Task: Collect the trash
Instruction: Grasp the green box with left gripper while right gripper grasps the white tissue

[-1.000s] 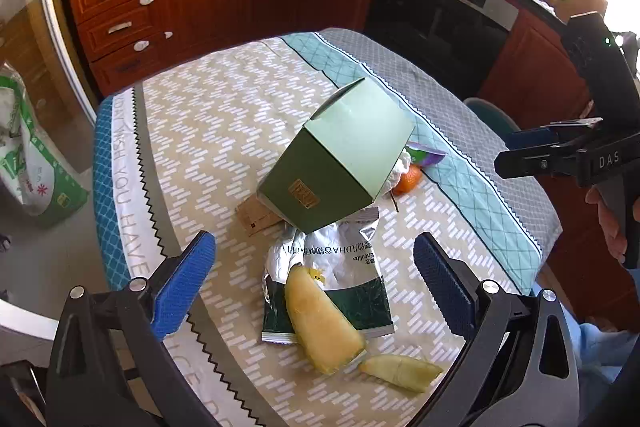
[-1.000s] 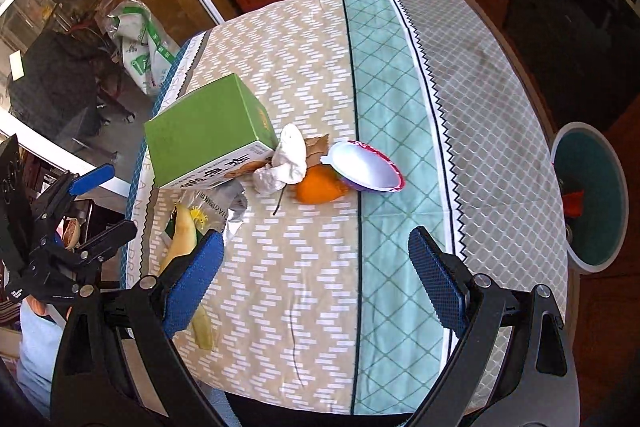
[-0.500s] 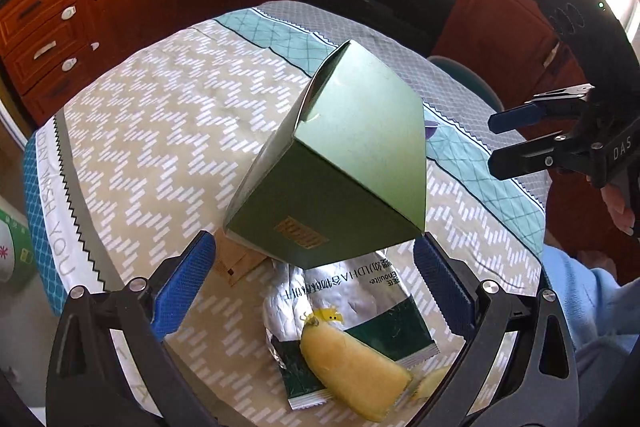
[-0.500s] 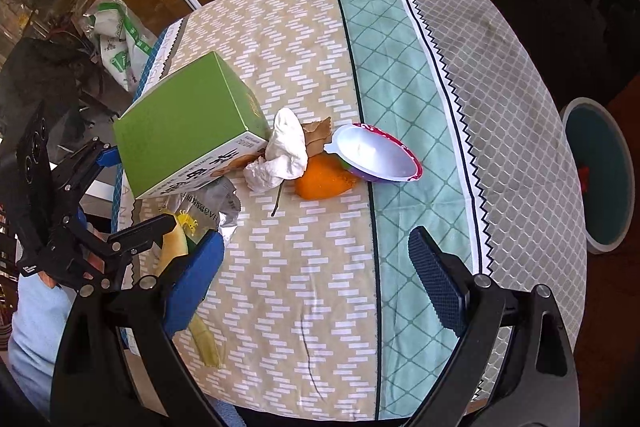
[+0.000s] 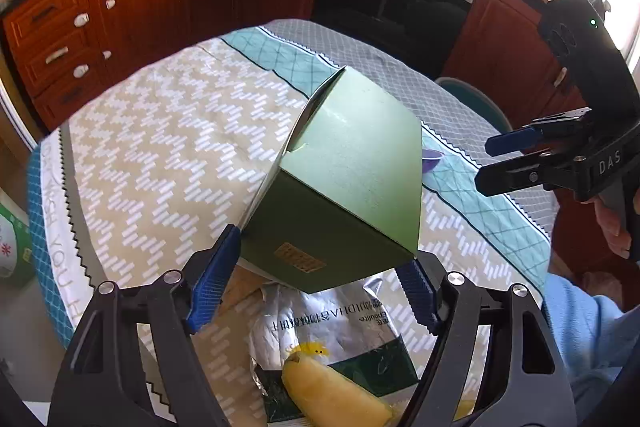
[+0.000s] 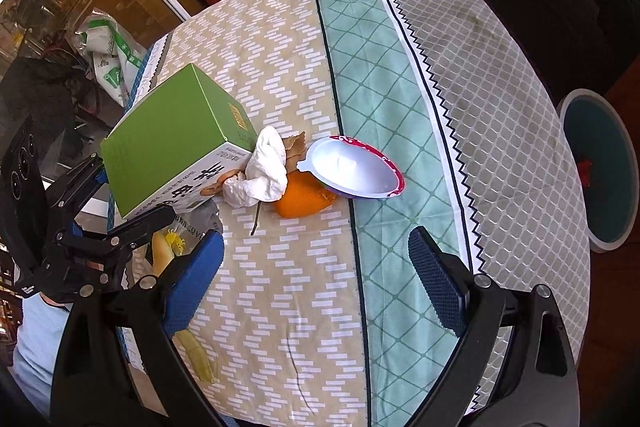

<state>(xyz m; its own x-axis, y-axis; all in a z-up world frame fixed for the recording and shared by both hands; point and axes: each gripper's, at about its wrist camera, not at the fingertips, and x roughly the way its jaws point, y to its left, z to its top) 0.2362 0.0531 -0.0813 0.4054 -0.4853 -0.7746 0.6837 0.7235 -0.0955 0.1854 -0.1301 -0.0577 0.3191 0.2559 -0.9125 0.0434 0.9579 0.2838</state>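
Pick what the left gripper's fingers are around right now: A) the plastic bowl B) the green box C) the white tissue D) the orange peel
B: in the left wrist view the left gripper has a blue pad on each side of the green box's near end; the right wrist view shows the same.

Legible text, left wrist view:
- "DAS", white letters on the black body of the right gripper.
- "YOU H…" in white along the tablecloth border, cut off at the table edge.
- Foil snack bag: upside-down Latin capitals (not readable with confidence).

Right wrist view: green box carries large Chinese characters, partly hidden.
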